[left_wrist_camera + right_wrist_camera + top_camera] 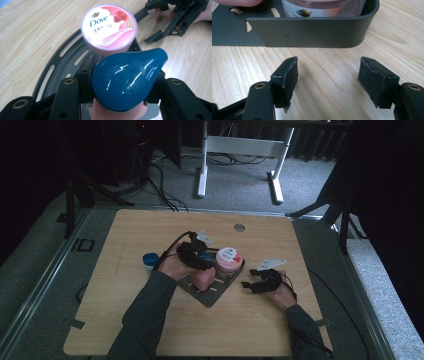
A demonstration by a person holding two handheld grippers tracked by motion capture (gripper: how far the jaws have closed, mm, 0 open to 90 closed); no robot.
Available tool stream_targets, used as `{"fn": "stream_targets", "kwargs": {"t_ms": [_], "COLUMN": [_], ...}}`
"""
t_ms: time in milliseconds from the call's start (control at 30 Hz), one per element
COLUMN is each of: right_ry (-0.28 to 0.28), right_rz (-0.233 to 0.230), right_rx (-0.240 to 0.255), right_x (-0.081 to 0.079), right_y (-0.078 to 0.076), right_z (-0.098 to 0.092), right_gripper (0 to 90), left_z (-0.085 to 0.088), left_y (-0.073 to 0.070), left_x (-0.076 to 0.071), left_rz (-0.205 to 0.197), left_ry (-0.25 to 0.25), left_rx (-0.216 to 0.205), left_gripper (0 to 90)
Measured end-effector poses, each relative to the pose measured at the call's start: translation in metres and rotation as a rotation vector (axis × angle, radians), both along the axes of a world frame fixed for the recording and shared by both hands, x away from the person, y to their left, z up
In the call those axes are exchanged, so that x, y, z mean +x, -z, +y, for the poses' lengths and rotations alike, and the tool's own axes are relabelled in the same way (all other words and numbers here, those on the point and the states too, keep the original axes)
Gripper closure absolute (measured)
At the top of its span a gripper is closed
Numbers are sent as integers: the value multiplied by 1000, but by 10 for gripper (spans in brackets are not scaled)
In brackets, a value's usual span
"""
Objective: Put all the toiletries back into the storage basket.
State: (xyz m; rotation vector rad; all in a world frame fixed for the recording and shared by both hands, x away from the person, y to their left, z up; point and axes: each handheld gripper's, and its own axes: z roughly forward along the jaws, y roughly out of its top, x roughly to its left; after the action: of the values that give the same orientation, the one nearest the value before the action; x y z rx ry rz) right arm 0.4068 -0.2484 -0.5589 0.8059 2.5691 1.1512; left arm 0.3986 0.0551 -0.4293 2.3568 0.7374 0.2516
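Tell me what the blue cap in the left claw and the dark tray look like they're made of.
Blue cap: likely glossy moulded plastic, given its sharp highlights. Dark tray: probably thin matte-coated sheet metal, given its bent rim and punched slots.

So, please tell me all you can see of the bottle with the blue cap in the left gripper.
The bottle has a pale pink body under a glossy, teardrop-shaped teal-blue cap that looks like smooth plastic with faint raised lettering. It stands upright on the dark metal tray, close beside the pink Dove tub. The left gripper holds it, one black pad on each side, just under the cap.
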Motion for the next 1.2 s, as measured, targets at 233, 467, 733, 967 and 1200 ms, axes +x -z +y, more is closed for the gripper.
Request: {"fn": "stream_targets", "kwargs": {"t_ms": [233, 467, 733, 967, 1200], "right_ry": [0, 0, 0, 0, 0], "right_rz": [-1, 0, -2, -1, -1], "right_rx": [0, 1, -1, 0, 0], "right_x": [0, 0, 0, 0, 0], "right_y": [0, 0, 0, 0, 0], "right_z": [0, 0, 0, 0, 0], "right_gripper": [318, 318, 318, 318, 318], "left_z": [0, -2, -4, -6, -5], "left_y": [3, 4, 3, 3, 5], "left_x": [6, 12, 19, 25, 31], "left_rz": [-1, -9, -16, -19, -18], "left_ry": [-29, -58, -85, -105, -137], "left_rx": [1, -4, 4, 20, 23], "left_gripper": [530, 530, 530, 530, 530]}}
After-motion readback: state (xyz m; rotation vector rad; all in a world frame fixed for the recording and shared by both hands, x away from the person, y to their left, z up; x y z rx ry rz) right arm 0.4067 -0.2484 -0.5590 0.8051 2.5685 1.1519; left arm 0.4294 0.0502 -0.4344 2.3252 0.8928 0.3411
